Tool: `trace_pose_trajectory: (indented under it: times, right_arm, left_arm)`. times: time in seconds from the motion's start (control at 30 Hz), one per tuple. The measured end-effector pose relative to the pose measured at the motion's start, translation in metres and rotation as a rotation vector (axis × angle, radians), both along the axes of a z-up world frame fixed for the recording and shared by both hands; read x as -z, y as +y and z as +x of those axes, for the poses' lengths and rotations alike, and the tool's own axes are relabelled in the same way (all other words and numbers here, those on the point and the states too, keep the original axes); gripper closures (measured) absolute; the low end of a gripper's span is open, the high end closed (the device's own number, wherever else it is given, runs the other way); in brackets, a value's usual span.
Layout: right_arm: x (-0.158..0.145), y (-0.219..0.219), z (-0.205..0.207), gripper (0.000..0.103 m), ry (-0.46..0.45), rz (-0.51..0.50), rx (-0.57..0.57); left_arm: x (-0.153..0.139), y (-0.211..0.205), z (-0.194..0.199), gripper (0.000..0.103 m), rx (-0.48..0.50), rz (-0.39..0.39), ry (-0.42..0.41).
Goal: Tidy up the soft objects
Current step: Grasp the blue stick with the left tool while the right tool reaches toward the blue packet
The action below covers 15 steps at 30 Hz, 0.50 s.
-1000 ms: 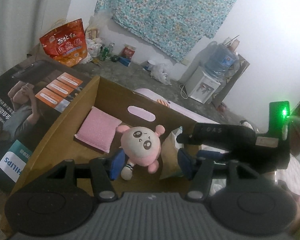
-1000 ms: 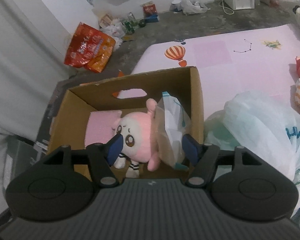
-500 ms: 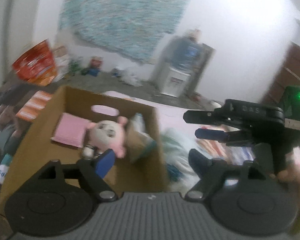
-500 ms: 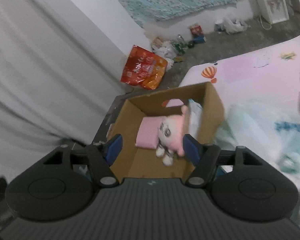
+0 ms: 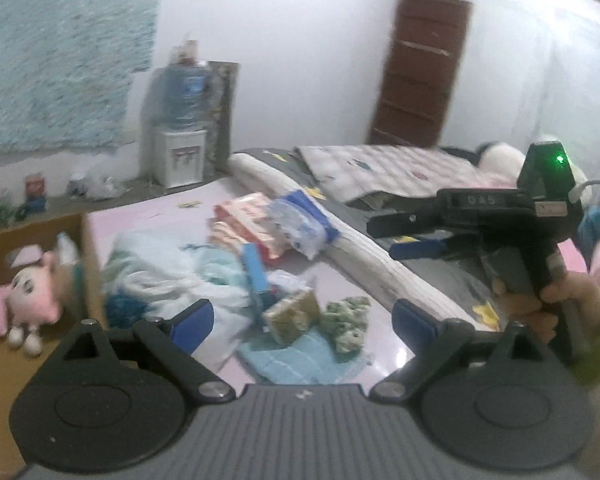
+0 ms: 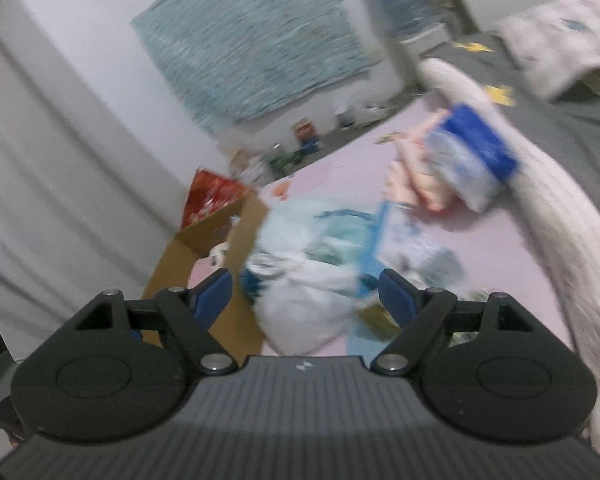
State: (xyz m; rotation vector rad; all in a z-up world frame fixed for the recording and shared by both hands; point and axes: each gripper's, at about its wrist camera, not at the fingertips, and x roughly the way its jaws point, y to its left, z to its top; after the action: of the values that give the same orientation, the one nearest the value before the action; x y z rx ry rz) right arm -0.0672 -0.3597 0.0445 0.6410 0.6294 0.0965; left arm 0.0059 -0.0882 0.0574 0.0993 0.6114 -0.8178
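Both the left gripper (image 5: pixel 302 316) and right gripper (image 6: pixel 306 292) are empty with jaws opening; pink plush doll (image 5: pixel 30 294) sits in the cardboard box (image 5: pixel 94 264), and loose tissue packs (image 5: pixel 284 228) on the mat risk a mis-grab amid blur.

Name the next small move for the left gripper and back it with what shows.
Probably lower the left gripper, its jaws opening with nothing between them, onto the tan packet just ahead on the pink mat. The pink plush already lies in the cardboard box, while this packet and the green crumpled cloth beside it are still loose.
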Motion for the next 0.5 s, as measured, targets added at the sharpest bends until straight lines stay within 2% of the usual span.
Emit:
trace_pose_trajectory:
  times: [0.13, 0.3, 0.5]
  right_arm:
    - [0.041, -0.014, -0.025, 0.023, 0.014, 0.052, 0.080]
    - [0.086, -0.017, -0.030, 0.023, 0.042, 0.132, 0.101]
    - [0.113, -0.022, -0.023, 0.023, 0.051, 0.170, 0.109]
  left_arm:
    - [0.017, -0.030, -0.001, 0.006, 0.043, 0.076, 0.007]
    - [0.041, -0.060, 0.005, 0.006, 0.082, 0.188, 0.035]
    - [0.060, -0.082, 0.013, 0.007, 0.064, 0.272, 0.042]
